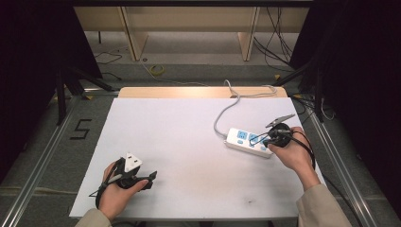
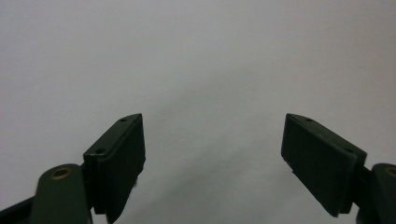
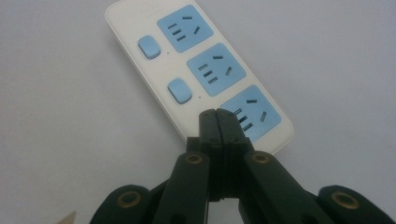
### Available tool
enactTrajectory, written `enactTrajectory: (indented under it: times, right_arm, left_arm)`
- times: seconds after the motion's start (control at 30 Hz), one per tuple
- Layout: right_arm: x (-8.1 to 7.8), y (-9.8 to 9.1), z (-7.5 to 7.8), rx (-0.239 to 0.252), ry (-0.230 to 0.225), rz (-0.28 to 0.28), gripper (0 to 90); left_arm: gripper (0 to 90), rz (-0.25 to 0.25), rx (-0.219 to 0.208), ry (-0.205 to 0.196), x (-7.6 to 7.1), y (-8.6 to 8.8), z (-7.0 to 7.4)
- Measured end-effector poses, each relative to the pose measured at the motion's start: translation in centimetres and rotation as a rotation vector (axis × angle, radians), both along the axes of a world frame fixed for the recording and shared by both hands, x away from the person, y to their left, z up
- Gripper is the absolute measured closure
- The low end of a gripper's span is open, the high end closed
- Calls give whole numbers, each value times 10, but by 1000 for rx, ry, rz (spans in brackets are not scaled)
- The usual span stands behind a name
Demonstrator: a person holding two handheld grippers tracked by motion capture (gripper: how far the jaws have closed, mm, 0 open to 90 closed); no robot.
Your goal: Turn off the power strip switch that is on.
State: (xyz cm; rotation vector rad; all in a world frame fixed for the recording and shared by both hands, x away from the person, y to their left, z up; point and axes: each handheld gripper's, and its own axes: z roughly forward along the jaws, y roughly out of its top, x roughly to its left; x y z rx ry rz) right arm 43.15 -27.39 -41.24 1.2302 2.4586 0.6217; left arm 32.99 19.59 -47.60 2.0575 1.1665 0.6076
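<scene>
1. Two jaws of the right gripper (image 3: 218, 114) are pressed together, holding nothing, tips at the strip's (image 3: 154, 79) near socket (image 3: 251, 114).
2. Strip lies just ahead of them; its long axis runs from that socket leftward toward its cable (image 1: 222, 116).
3. Left gripper (image 2: 214, 149) gapes empty, well apart from the strip.

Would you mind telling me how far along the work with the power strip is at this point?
Done: the power strip lies flat on the table, sockets up. In hand: the right hand-held gripper, jaws shut, sits over the strip's nearest socket, seemingly beside its third switch; contact is unclear. Left: the left hand-held gripper stands open above bare table, so any further pressing or handling looks still ahead.
</scene>
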Motion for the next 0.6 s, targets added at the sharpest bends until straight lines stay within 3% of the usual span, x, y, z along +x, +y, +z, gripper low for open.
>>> enactTrajectory:
  times: [0.6]
  right_arm:
    - [6,0,-4,-13,16,-10,900]
  left_arm:
    - [215,-1,1,3,0,0,0]
